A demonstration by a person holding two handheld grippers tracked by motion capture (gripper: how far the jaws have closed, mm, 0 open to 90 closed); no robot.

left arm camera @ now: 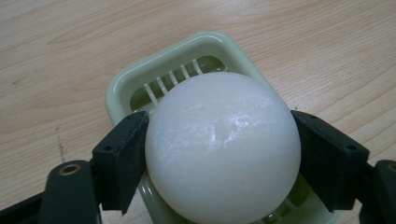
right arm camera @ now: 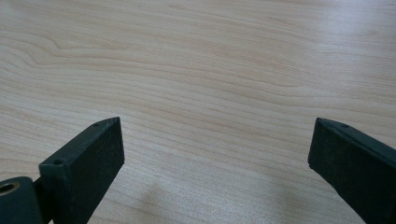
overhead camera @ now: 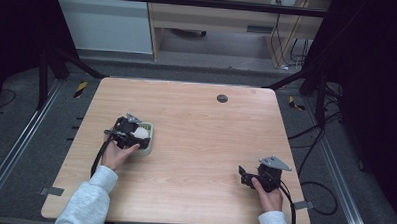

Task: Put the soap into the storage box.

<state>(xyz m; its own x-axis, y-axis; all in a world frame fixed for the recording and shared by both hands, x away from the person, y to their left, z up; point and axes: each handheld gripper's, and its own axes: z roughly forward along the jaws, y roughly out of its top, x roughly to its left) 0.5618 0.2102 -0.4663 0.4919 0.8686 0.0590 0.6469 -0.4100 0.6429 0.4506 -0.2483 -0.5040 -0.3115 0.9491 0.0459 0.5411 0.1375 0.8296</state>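
Now clamping left gripper (left arm camera: 223, 154) fingers on peeled egg (left arm camera: 223, 149) over egg slicer (left arm camera: 122, 88); squeezing harder risking crushing it. Right gripper (right arm camera: 215, 154) fingers hanging apart over desk (right arm camera: 210, 60).

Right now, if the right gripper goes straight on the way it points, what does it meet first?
Probably only the bare table. The right gripper is open, with wood grain between and beyond its jaws. In the high view it points left, roughly toward the green tray, but that is far off and likely not in line.

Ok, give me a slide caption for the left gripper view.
Left gripper clamps a white ball over a pale green slotted tray on the wooden table.
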